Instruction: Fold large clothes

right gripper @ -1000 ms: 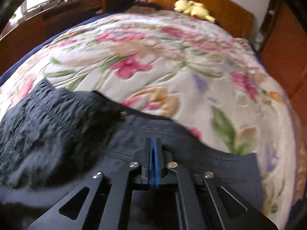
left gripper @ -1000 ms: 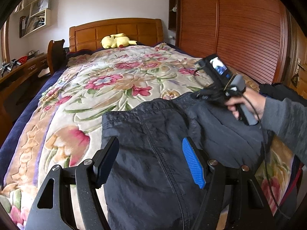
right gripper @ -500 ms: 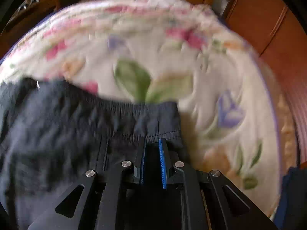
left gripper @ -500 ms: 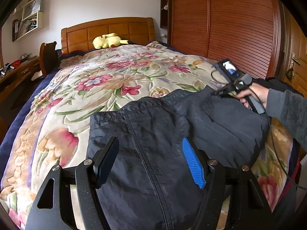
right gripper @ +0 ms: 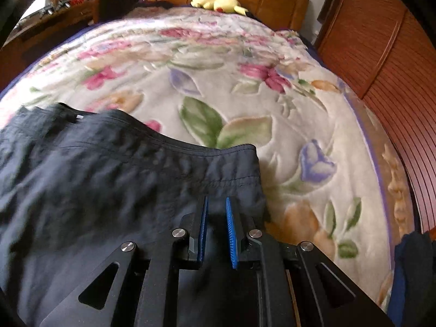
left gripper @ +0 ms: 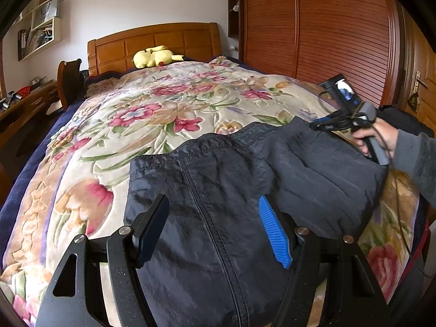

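**Around the bed: what fills the room**

The bed's floral quilt [left gripper: 152,114] is cream with pink blooms and green leaves, edged in dark blue. At the head of the bed stands a panelled wooden headboard [left gripper: 152,46], and a yellow plush toy [left gripper: 154,55] lies just in front of it. A slatted wooden wardrobe [left gripper: 327,27] runs along one side of the bed. On the other side sit a wooden chair [left gripper: 68,79] and a desk [left gripper: 24,103] with small items too blurred to name. Above the desk hangs a wall shelf [left gripper: 41,35], holding what may be books.
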Tool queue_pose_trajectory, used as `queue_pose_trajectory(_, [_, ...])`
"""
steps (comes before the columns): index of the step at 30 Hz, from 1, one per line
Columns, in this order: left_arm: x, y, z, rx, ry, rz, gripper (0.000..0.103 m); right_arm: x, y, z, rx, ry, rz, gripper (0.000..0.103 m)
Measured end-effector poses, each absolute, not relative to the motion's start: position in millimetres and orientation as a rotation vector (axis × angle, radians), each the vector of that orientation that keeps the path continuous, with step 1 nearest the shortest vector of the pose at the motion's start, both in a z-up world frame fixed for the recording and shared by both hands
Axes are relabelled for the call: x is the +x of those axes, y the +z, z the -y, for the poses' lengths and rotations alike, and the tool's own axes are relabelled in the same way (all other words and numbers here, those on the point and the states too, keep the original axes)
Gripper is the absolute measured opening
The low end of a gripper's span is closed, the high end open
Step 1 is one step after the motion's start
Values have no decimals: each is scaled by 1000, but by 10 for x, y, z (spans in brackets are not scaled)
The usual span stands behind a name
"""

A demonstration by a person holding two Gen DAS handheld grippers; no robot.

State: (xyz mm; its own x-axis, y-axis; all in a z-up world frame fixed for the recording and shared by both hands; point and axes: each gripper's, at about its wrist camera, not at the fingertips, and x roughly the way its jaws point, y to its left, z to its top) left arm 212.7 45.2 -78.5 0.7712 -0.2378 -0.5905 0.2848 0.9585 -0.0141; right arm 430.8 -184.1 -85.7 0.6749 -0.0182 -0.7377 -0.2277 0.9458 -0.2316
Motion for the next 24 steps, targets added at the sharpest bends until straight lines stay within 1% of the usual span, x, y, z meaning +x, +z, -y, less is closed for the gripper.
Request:
queue_pose_trajectory(6, [2089,-774,-441,82,-278,-624,70,3521,-589,1880,-207,240,-761,14])
queue_pose_trajectory(12, [2066,-808,-403,81,-274,-635,70,2815,-727,1772,-213,343,-758,14])
queue_pose_trajectory(16, [2035,-830,-332,83,-277,-639,70,2558,-872,1756,-209,382,-785,14])
queue_pose_trajectory(24, [1910,-882,-185,88,-287,-649,70,2336,-992,1841,-271,352,-763,15])
